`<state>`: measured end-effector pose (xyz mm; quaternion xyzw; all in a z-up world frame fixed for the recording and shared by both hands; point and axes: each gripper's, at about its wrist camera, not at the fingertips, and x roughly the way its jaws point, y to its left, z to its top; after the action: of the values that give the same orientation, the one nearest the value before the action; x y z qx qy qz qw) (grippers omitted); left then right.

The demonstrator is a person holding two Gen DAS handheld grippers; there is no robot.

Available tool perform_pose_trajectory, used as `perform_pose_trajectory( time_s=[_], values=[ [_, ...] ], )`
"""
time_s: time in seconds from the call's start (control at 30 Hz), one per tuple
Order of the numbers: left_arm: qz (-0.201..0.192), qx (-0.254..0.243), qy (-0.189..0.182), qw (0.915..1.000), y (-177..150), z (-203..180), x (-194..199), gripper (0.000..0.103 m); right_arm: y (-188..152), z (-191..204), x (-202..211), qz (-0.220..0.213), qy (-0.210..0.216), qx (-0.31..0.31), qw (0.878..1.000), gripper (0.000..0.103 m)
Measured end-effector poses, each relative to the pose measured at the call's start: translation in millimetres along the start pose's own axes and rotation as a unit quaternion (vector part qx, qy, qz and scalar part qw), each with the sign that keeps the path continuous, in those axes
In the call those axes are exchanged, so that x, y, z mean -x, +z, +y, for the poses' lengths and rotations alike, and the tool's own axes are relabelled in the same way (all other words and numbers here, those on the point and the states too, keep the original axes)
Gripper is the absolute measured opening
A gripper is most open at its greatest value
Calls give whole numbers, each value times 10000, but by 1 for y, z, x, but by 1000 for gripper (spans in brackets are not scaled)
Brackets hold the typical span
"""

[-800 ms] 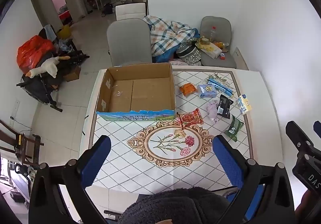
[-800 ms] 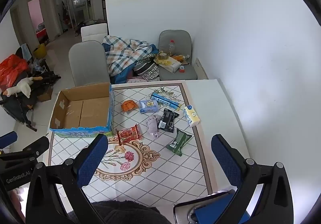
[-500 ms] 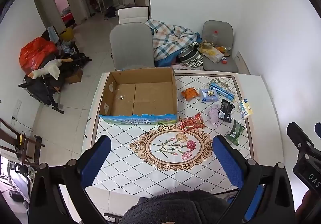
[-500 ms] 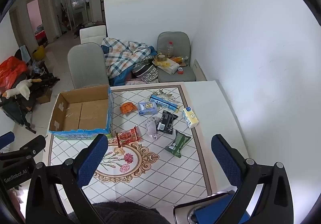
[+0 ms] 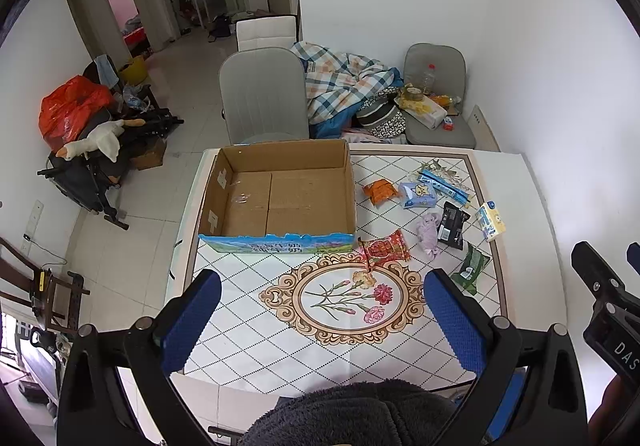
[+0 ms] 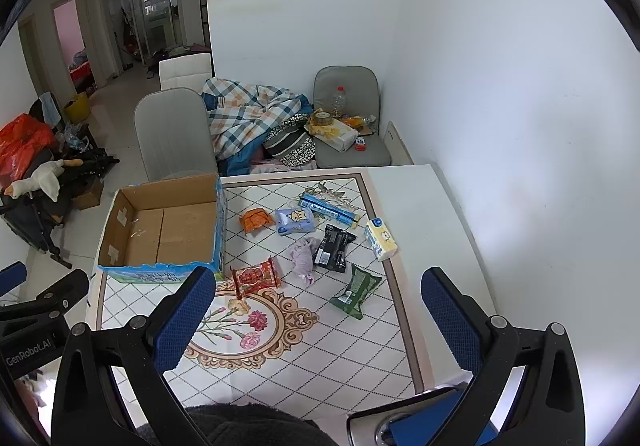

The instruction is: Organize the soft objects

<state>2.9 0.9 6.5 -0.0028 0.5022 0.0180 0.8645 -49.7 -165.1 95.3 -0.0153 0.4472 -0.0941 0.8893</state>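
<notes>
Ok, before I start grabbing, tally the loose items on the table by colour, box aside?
Orange packet: 1
Red packet: 1
Green packet: 1
Black packet: 1
Blue tissue pack and blue strip pack: 2
Yellow-white pack: 1
Lilac soft toy: 1
Total: 8

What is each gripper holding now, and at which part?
Nothing is held. The left gripper and the right gripper are both open above the table; the packets, such as the red packet, lie untouched.
</notes>
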Motion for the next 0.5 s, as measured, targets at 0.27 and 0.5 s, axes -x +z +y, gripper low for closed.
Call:
perform_pose_trajectory(
  time_s=[0.27,0.5],
  values=[
    [2,-8,0,10000,2,1,-1,103,3,7,-5,11,-6,31,10000,103],
    [-1,-15,-13,10000,3,2,-3,103,4,7,-8,10,14,17,10000,103]
  ],
)
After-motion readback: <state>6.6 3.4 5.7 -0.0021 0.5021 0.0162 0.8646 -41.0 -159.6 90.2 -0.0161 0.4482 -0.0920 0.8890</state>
